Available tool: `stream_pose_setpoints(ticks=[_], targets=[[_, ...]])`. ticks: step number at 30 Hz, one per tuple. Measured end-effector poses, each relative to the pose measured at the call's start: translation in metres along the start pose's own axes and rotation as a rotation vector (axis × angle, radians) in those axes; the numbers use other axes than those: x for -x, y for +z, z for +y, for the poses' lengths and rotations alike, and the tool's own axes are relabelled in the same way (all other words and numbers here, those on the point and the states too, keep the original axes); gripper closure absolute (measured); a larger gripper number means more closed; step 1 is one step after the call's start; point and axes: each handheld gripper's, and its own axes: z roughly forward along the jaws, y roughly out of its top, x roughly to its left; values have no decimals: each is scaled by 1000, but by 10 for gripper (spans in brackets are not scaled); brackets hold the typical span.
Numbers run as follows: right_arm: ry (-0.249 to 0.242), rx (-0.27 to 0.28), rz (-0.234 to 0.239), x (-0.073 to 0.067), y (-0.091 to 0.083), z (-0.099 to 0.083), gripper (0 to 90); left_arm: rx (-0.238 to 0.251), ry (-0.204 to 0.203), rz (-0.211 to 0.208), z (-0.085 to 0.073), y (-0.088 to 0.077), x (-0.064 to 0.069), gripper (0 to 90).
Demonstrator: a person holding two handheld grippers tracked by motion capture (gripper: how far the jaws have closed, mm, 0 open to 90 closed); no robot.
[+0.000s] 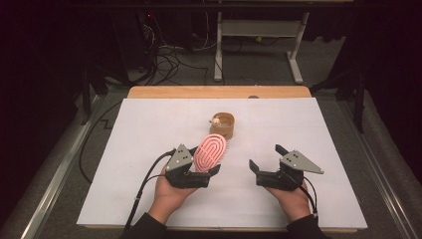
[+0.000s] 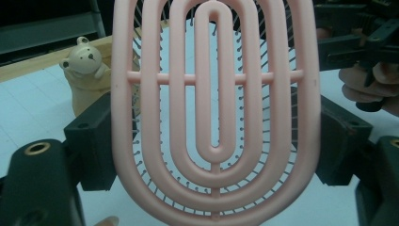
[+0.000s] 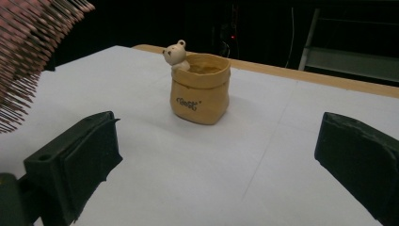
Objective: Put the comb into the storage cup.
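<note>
A pink oval hairbrush [image 1: 209,153] with a looped open back stands upright between the jaws of my left gripper [image 1: 204,162], which is shut on it. In the left gripper view the brush's back [image 2: 214,117] faces the camera, with a black jaw pressed against each side. Just beyond it on the table stands a small tan sack-shaped pot [image 1: 223,125] with a bear figure on its rim [image 3: 176,54]. My right gripper [image 1: 266,156] hovers to the right of the brush, open and holding nothing. Its view looks at the pot [image 3: 200,89], with the brush bristles [image 3: 28,52] at top left.
A white sheet [image 1: 149,124] covers the table, with a wooden strip [image 1: 219,92] showing along the far edge. Beyond the table are a desk frame [image 1: 259,45] and cables [image 1: 169,59] on the floor. My right gripper [image 2: 362,42] shows at the top right of the left gripper view.
</note>
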Motion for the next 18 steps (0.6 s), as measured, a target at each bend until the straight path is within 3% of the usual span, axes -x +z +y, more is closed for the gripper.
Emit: stream_pose_setpoints(ticks=[9, 18], targets=[[-7, 11, 28, -9, -2, 8, 9, -11, 33, -2, 1, 7, 10, 182], [12, 31, 70, -21, -5, 18, 8, -17, 40, -15, 0, 10, 20, 183]])
